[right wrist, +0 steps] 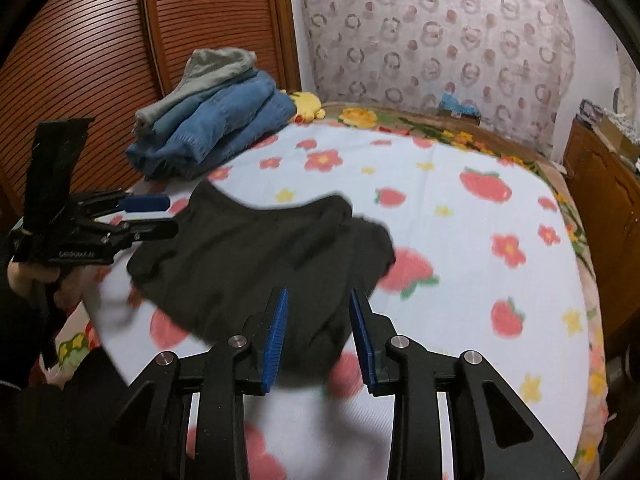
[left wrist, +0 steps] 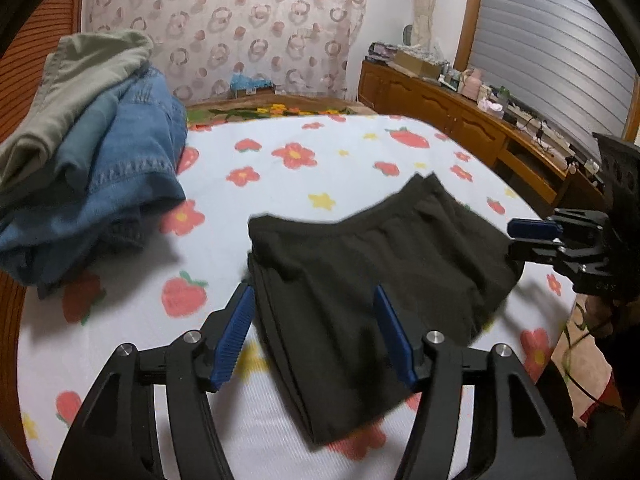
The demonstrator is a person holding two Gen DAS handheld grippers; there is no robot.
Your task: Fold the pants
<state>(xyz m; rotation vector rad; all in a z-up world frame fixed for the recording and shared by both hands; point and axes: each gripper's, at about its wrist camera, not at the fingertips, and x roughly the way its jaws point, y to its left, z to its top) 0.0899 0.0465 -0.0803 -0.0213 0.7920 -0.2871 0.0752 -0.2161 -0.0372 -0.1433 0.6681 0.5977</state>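
Folded black pants [left wrist: 360,280] lie on a flower-print bed [left wrist: 320,152]. The left claw [left wrist: 314,336] and right claw [right wrist: 318,334] both gape open over them, gripping nothing.

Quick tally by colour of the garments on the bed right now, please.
Black: 1, the folded black pants between the open grippers.
Blue: 2 at least, denim and a lighter blue piece in the stack.
Grey-green: 1, the grey-green garment on top.
Total: 4 visible.

Left claw [left wrist: 314,332] open over seemingly folded black pants [left wrist: 360,264] on blanket [left wrist: 280,184].
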